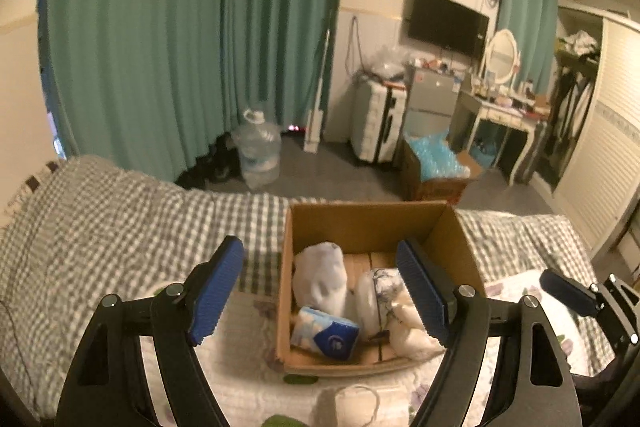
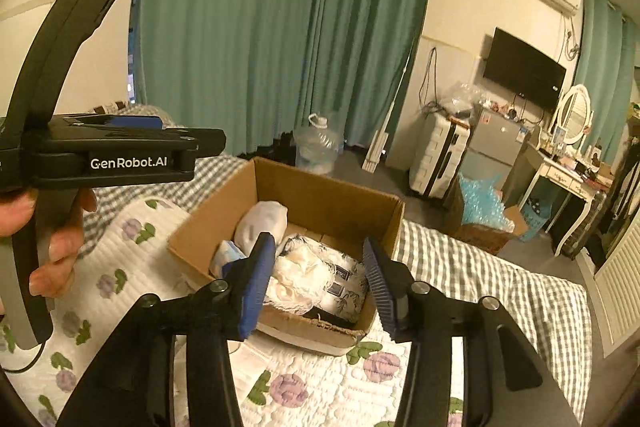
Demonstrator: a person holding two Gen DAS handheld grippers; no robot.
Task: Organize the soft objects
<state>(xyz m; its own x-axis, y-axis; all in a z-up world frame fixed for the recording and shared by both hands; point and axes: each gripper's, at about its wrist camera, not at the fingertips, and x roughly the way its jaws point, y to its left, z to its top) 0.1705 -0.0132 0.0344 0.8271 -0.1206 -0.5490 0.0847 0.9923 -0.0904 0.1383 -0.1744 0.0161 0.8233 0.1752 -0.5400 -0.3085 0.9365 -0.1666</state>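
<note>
An open cardboard box (image 1: 360,223) (image 2: 320,195) sits on the bed. Inside lie a white rolled cloth (image 1: 320,277) (image 2: 262,221), a blue-and-white soft pack (image 1: 326,333) (image 2: 224,255), a cream lacy cloth (image 2: 298,277) and a patterned fabric (image 1: 386,285) (image 2: 348,291). My left gripper (image 1: 320,297) is open and empty, above the box's near side. My right gripper (image 2: 320,287) is open and empty, over the box's near edge. The left gripper's body (image 2: 120,155) also shows in the right wrist view, held by a hand.
A floral quilt (image 2: 320,387) covers the near bed, over a grey checked blanket (image 1: 100,227). A white corded item (image 1: 354,403) lies on the quilt near the box. On the floor are a water jug (image 1: 258,147), a suitcase (image 1: 376,123) and another box (image 1: 436,171).
</note>
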